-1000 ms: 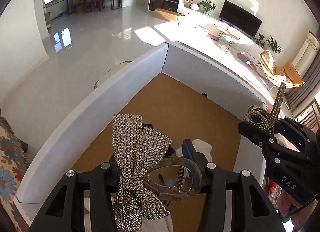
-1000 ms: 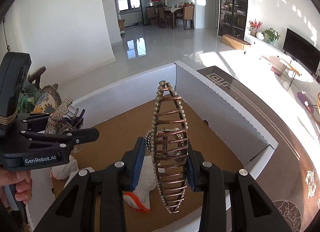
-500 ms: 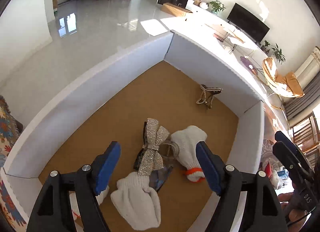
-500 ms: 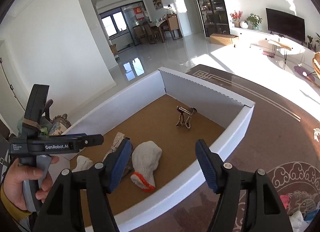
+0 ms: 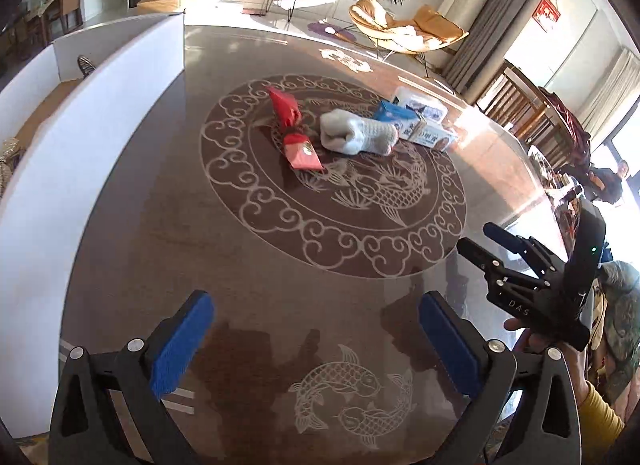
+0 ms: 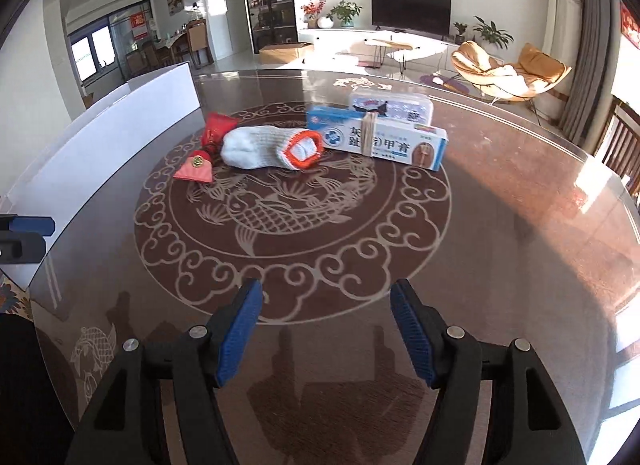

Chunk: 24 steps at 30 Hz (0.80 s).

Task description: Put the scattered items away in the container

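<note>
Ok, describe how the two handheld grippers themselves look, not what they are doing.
Both are matte black plastic frames with silver screw heads. The left gripper and the right gripper carry ribbed blue pads on their jaws. Seen from the left wrist, the right unit's body bears white "DAS" lettering and a small green light, and the hand gripping it wears a yellow sleeve.

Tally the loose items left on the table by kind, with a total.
Red pouches: 2
White gloves: 1
Ointment cartons: 1
Blue-topped cartons: 1
Clear plastic cases: 1
Total: 6
</note>
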Each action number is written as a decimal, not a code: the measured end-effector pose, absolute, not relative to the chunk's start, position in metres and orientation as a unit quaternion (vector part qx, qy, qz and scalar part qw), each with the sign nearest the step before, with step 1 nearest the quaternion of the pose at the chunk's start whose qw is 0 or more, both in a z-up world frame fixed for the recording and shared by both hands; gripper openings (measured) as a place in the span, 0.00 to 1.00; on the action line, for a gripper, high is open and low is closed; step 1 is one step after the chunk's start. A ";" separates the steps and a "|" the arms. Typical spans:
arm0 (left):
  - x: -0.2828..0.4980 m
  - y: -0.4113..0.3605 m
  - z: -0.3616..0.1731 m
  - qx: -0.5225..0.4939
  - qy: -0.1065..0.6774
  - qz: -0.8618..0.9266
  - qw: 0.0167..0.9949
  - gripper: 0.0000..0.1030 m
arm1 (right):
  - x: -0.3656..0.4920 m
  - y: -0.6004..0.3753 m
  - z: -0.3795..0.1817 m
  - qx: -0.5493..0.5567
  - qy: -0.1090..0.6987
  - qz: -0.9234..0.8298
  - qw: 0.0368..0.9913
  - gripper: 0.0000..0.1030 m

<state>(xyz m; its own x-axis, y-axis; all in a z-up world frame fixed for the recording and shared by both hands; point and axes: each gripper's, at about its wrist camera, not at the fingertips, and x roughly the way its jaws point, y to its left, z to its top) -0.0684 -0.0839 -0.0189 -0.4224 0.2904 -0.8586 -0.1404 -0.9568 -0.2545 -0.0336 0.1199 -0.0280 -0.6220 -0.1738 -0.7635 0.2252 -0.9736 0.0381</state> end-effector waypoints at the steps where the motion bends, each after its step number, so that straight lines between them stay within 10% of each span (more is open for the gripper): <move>1: -0.070 -0.069 -0.030 -0.526 -0.065 0.838 0.130 1.00 | -0.033 0.129 -0.031 0.422 0.029 -0.900 0.101 0.65; 24: -0.081 -0.031 -0.075 -0.459 0.034 0.885 0.066 1.00 | -0.017 0.130 -0.045 0.438 0.044 -0.894 0.080 0.68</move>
